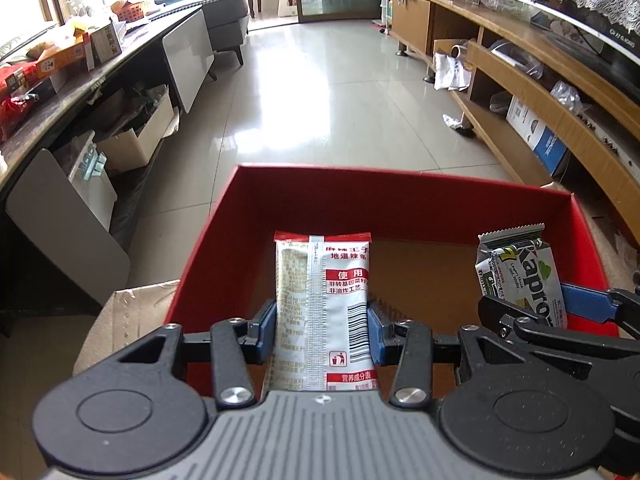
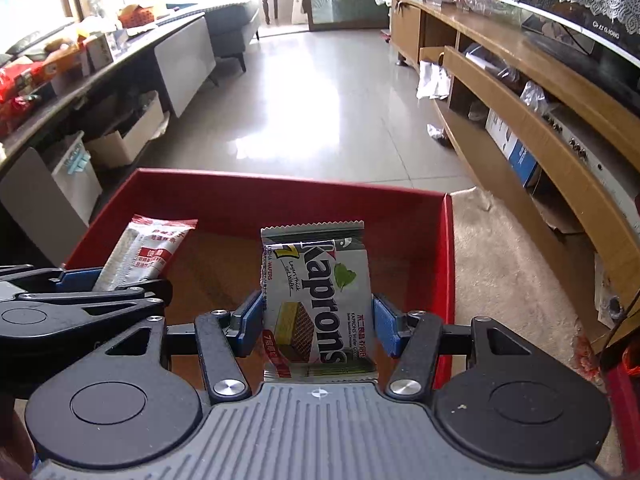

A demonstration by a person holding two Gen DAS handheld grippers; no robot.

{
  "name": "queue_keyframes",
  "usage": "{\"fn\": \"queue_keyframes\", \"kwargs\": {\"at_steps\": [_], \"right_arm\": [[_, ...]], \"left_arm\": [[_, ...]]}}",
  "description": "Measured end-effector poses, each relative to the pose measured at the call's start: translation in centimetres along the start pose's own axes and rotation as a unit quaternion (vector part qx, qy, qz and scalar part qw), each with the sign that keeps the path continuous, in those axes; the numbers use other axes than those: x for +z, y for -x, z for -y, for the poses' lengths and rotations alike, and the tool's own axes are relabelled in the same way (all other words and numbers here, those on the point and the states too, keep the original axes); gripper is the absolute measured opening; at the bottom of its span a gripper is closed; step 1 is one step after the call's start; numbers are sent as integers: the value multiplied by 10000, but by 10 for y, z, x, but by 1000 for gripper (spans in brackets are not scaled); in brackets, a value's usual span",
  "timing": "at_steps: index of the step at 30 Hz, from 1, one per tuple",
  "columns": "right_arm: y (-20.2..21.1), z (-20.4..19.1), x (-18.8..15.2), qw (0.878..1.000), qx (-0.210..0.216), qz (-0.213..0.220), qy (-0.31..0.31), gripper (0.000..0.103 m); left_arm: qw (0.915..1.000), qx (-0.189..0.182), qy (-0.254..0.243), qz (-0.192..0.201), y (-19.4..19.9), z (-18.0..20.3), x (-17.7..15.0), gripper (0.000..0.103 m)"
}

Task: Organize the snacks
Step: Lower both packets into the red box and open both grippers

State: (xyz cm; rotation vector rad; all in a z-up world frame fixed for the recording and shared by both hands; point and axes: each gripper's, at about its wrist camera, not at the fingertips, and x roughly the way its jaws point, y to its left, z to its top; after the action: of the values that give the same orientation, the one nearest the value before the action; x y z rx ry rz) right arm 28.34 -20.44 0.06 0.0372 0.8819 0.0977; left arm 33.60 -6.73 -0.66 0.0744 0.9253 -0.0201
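Left claw [image 1: 322, 326] pinches sachet [image 1: 324, 300] (lower end hidden) over red box [image 1: 400, 204].

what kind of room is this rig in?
Most likely a home living room: a grey upholstered sofa, a long wooden TV cabinet under a lace-draped television, and a glossy tiled floor.

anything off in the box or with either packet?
Nothing stands out. The left hand-held gripper holds the spicy-strip packet and the right hand-held gripper the Kaprons wafer, both upright over the red box. No spill or tear shows.
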Motion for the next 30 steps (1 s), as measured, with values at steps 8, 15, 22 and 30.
{"fn": "queue_keyframes", "kwargs": {"at_steps": [8, 15, 22, 30], "right_arm": [[-15, -8, -2, 9996, -179, -23, 231, 65], [-21, -18, -3, 9979, -373, 69, 523, 65], [-29, -16, -5, 9985, -301, -87, 447, 66], [-28, -17, -6, 9987, -276, -77, 428, 69]], "left_arm": [[9999, 50, 74, -128, -18, -1, -5, 40], [9996, 133, 139, -215, -29, -7, -6, 41], [9991, 289, 54, -299, -35, -8, -9, 47], [9988, 317, 88, -357, -35, -12, -8, 50]]}}
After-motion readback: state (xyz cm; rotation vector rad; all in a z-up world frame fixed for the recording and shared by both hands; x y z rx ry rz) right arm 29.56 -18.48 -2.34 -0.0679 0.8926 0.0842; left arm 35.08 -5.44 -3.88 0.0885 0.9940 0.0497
